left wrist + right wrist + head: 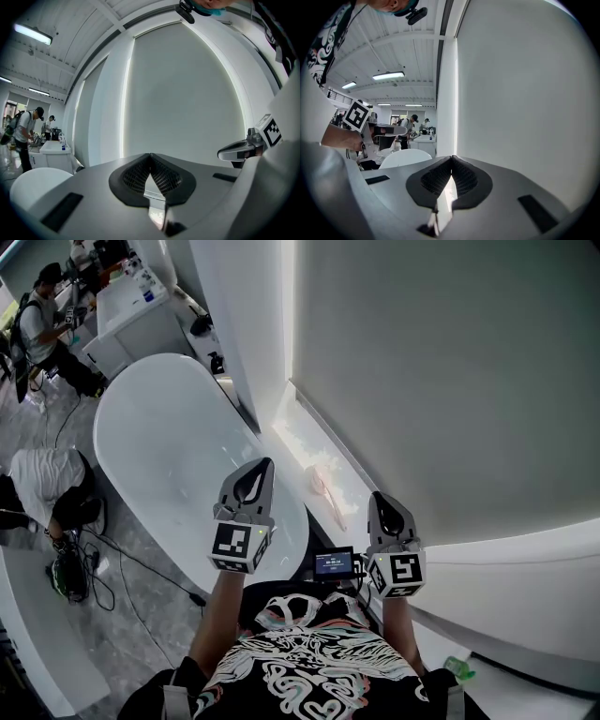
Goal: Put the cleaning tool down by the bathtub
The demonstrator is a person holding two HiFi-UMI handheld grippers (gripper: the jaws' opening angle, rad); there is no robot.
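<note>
With the pink brush (324, 487) already lying on the narrow ledge (296, 439) just beside the bathtub (141, 413), and the left tool (262, 471) and right tool (381, 501) both pressed together on nothing, a careless low sweep could knock it off.

Pale-pink cleaning tool (324, 487) lies beside white bathtub (178, 460).

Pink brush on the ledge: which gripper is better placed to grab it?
Probably right. The right gripper hangs beside the handle end of the brush; the left gripper sits over the bathtub. Both are shut and empty.
</note>
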